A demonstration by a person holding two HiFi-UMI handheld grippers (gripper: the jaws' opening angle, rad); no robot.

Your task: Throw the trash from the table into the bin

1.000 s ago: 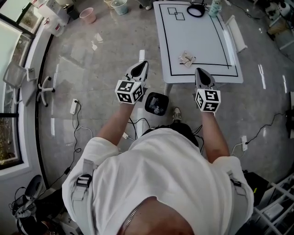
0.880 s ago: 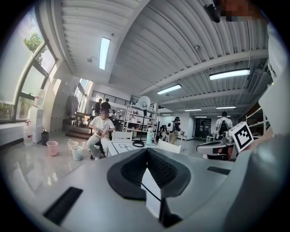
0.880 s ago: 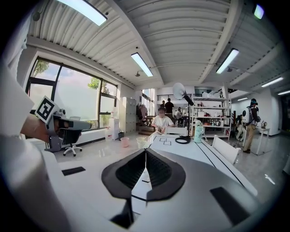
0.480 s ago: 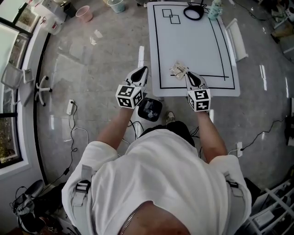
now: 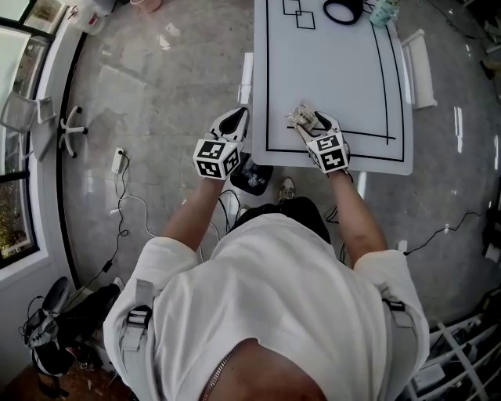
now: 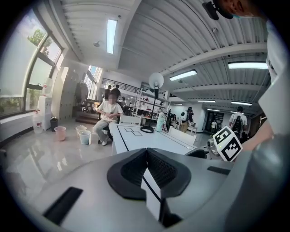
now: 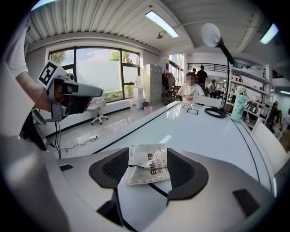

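Right gripper point(image 7: 146, 168): jaws spread wide, having just been opening; tips low over the near end of the table, one pad on each side of the wrapper. Neither pad looked to press on it.
Left gripper point(image 6: 146, 156): ribbed pads pressed together, nothing between them; held off the table's left edge, pointing along it.
Trash: crumpled silver foil wrapper point(image 7: 147, 164) with dark print, lying flat on the tabletop between the right gripper's jaws, just inside the black border line at the near end.
Table: white rectangular table point(image 5: 337, 74), black line ruled round its margin, two small outlined squares at the far end.
Bin: small black bin point(image 5: 254, 178) on the grey floor by the table's near left corner, just below the left gripper from above and partly hidden by it.
Far end of table: black ring point(image 5: 343, 11) lying flat, pale teal bottle point(image 5: 383, 11) standing near it.
Room: seated person point(image 7: 190, 93) beyond the table's far end; white office chair point(image 5: 70, 141) by the window wall, well apart from the table.
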